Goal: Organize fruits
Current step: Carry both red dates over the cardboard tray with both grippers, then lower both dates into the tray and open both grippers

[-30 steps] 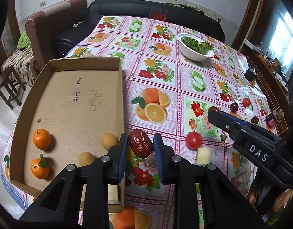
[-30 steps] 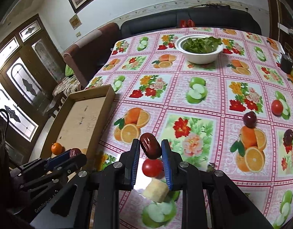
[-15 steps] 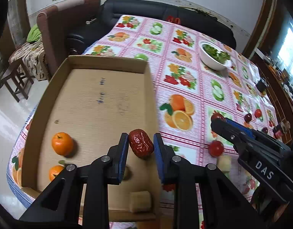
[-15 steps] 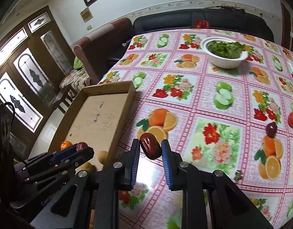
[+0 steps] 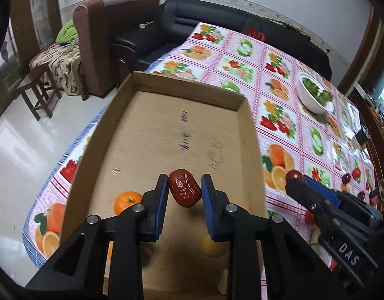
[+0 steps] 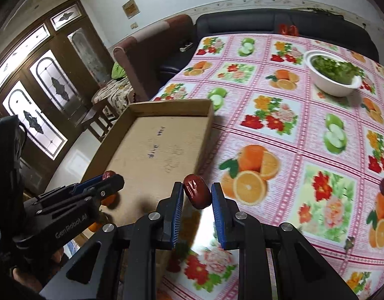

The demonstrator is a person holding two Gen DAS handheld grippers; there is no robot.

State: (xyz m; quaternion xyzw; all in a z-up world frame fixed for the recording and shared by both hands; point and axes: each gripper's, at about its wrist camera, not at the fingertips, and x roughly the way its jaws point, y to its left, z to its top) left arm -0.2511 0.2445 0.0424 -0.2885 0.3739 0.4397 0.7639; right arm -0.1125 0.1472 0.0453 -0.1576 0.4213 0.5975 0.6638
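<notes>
On the counter [image 6: 292,130] the cardboard tray [image 5: 249,135] is the landmark. The left gripper [image 5: 184,195] hangs over the tray's floor, fingers clamped on a wrinkled red date [image 5: 185,191]. The right gripper [image 6: 195,195] sits just outside the tray's right wall, pinching a darker date [image 6: 197,191]. So the left date is nearer release.
</notes>
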